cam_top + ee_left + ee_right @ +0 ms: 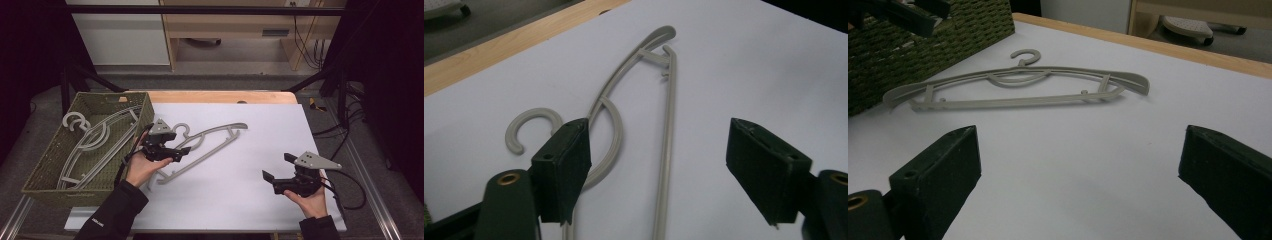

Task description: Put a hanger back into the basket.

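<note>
A grey plastic hanger (pixel 209 142) lies flat on the white tabletop, its hook toward the basket. My left gripper (pixel 179 146) hovers open over the hook end. In the left gripper view the hanger's straight bar (pixel 668 150) runs up between the spread jaws, and the left pad (pixel 566 165) covers part of the curved brace beside the hook (pixel 531 125). Nothing is clamped. My right gripper (pixel 278 166) is open over bare tabletop at the front right. The right gripper (pixel 1078 165) faces the hanger (pixel 1018 87) from a distance.
A green woven basket (pixel 45 165) stands at the table's left with more grey hangers (pixel 95 137) inside; its wall (pixel 948 30) is close behind the loose hanger. The white sheet (pixel 250 200) covers a wooden table whose far edge (pixel 215 96) shows.
</note>
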Demonstrator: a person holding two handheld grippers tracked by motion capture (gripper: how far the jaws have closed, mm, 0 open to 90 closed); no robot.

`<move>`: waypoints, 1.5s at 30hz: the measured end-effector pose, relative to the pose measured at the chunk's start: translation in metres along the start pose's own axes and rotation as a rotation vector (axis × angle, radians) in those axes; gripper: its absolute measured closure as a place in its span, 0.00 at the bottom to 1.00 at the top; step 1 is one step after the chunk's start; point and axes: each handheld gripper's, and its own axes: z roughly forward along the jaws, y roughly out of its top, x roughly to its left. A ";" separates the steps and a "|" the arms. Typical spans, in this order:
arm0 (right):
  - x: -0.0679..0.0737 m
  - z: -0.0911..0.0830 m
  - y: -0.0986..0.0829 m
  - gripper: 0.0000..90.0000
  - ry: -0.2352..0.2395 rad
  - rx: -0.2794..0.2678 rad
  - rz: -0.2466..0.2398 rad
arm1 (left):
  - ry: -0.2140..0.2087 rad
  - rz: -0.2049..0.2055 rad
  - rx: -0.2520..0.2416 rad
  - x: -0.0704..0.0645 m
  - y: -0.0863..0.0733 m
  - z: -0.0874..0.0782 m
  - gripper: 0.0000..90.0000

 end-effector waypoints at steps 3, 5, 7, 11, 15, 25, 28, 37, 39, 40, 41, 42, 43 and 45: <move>0.000 0.001 -0.001 0.04 0.001 0.008 -0.004 | 0.019 -0.007 0.026 0.006 -0.002 0.012 0.33; 0.000 0.002 -0.001 0.04 0.000 0.011 -0.004 | 0.044 -0.004 0.055 0.010 -0.004 0.019 0.34; 0.000 0.002 -0.001 0.04 0.002 0.009 -0.003 | 0.055 -0.009 0.080 0.015 -0.007 0.025 0.36; 0.000 0.002 -0.001 0.04 0.000 0.012 -0.006 | 0.064 -0.020 0.121 0.019 -0.013 0.035 0.37; 0.001 0.003 -0.001 0.04 0.003 0.017 -0.007 | 0.072 -0.024 0.156 0.022 -0.018 0.043 0.40; 0.002 0.004 -0.002 0.05 0.006 0.020 -0.007 | 0.087 -0.088 0.206 0.033 -0.036 0.062 0.46; 0.002 0.003 -0.002 0.05 0.006 0.019 -0.009 | 0.085 -0.061 0.211 0.032 -0.039 0.064 0.47; 0.002 0.004 -0.001 0.05 0.006 0.019 -0.012 | 0.143 -0.073 0.259 0.041 -0.049 0.070 0.49; 0.003 0.004 -0.001 0.04 0.005 0.020 -0.012 | 0.139 -0.081 0.264 0.042 -0.051 0.071 0.51; 0.003 0.003 -0.001 0.04 0.007 0.018 -0.011 | 0.140 -0.089 0.260 0.043 -0.052 0.072 0.52; 0.002 0.003 -0.001 0.04 0.006 0.016 -0.012 | 0.137 -0.087 0.267 0.044 -0.053 0.072 0.52; 0.002 0.003 -0.001 0.04 0.005 0.018 -0.010 | 0.137 -0.100 0.272 0.044 -0.054 0.073 0.53; 0.002 0.003 -0.001 0.04 0.005 0.017 -0.012 | 0.143 -0.098 0.271 0.045 -0.055 0.073 0.53; 0.003 0.003 -0.001 0.04 0.008 0.016 -0.007 | 0.142 -0.110 0.272 0.045 -0.057 0.074 0.56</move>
